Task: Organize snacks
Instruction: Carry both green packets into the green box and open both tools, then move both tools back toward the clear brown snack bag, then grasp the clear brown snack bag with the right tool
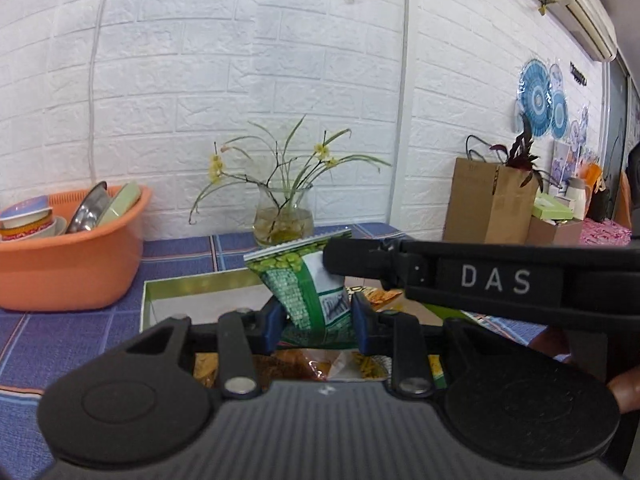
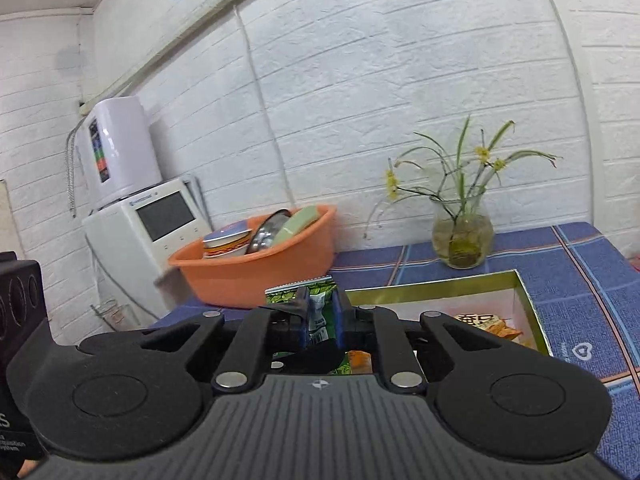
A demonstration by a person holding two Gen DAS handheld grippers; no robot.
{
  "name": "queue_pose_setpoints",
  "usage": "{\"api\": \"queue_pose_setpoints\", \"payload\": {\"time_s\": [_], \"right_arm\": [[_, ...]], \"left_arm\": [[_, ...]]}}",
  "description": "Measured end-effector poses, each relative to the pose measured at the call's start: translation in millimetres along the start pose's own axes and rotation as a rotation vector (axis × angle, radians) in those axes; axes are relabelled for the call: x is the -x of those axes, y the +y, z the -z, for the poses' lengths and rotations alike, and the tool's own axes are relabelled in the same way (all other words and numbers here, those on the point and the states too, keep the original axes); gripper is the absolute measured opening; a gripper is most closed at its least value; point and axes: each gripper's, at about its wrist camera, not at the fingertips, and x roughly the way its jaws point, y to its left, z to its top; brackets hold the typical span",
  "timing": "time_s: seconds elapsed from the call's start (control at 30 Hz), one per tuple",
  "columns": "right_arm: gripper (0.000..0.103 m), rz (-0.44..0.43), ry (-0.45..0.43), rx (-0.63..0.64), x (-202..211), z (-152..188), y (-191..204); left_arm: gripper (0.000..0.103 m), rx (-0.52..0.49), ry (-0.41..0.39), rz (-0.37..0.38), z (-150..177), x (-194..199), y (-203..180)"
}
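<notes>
Both wrist views, one moment of the snack-sorting task. The left hand-held gripper (image 1: 316, 322) has its blue pads closed narrowly on the lower part of a green snack packet (image 1: 308, 284), which stands tilted above the near end of the gold-rimmed box (image 1: 192, 282). The right hand-held gripper (image 2: 323, 322) reaches in from the right and is likewise closed on the same packet (image 2: 318, 312), higher up near its sealed top edge; the packet is thus held by both and is not yet laid down.

Progress, as a judgement: the task looks partly done. One orange snack packet (image 2: 486, 324) already lies inside the box (image 2: 440, 282) on the right side, and further wrappers in orange and yellow show beneath the left gripper, though whether these lie in the box or on the table (image 1: 80, 332) cannot be told. What remains, by appearance, is to set the green packet down in the box and deal with any loose packets.

Count of things visible:
- hand-held grippers, two
- open box, one
- green packets, one
- orange packets clearly seen, one; others under the grippers too hidden to count
- orange basin (image 1: 68, 256) of dishes at the far left, one
- glass vase (image 1: 282, 222) with yellow flowers at the far edge of the table, one
- brown paper bag (image 1: 490, 204) at the far right, one
- white appliance (image 2: 140, 232) beyond the basin, one
</notes>
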Motion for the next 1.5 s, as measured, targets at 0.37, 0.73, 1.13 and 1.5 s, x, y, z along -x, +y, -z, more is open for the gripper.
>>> {"api": "queue_pose_setpoints", "payload": {"time_s": [0.37, 0.73, 1.13, 1.5], "right_arm": [[0.103, 0.077, -0.082, -0.024, 11, 10, -22], [0.103, 0.016, -0.092, -0.170, 64, 33, -23], [0.103, -0.111, 0.180, -0.235, 52, 78, -8], [0.103, -0.083, 0.417, -0.473, 7, 90, -10]], "left_arm": [[0.050, 0.008, 0.018, -0.060, 15, -10, 11], [0.069, 0.098, -0.056, -0.134, 39, 64, 30], [0.075, 0.009, 0.101, -0.065, 102, 74, 15], [0.103, 0.076, 0.256, 0.055, 109, 45, 27]]}}
